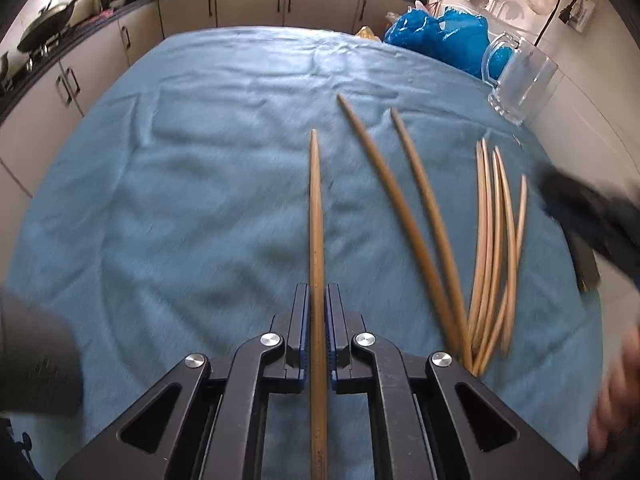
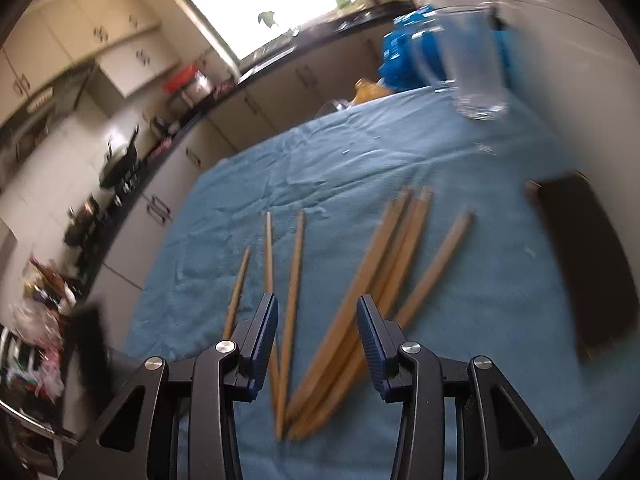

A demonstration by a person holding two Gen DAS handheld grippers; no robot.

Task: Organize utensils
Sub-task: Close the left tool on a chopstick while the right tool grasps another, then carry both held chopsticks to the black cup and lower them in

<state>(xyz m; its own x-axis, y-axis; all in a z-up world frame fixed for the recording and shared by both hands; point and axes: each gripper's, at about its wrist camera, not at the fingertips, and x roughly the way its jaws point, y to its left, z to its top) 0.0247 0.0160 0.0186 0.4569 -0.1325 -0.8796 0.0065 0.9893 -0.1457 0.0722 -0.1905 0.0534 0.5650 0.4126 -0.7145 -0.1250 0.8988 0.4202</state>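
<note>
My left gripper [image 1: 318, 292] is shut on one dark brown chopstick [image 1: 315, 208], which runs straight out between the pads over the blue cloth [image 1: 180, 200]. Two more dark chopsticks [image 1: 400, 200] lie slanted to its right. Further right lies a fan of several paler chopsticks [image 1: 494, 240]. In the right wrist view my right gripper [image 2: 318, 312] stands open above the near ends of the chopsticks, its pads touching none. The dark pair [image 2: 294, 280] is under its left pad and the pale bundle [image 2: 384, 264] under its right.
A clear glass mug [image 1: 520, 80] [image 2: 468, 60] stands at the cloth's far right corner, with a blue plastic bag [image 1: 440, 36] behind it. A dark flat object [image 2: 588, 260] lies at the right edge. Kitchen cabinets and a counter with a wok [image 1: 48, 20] ring the table.
</note>
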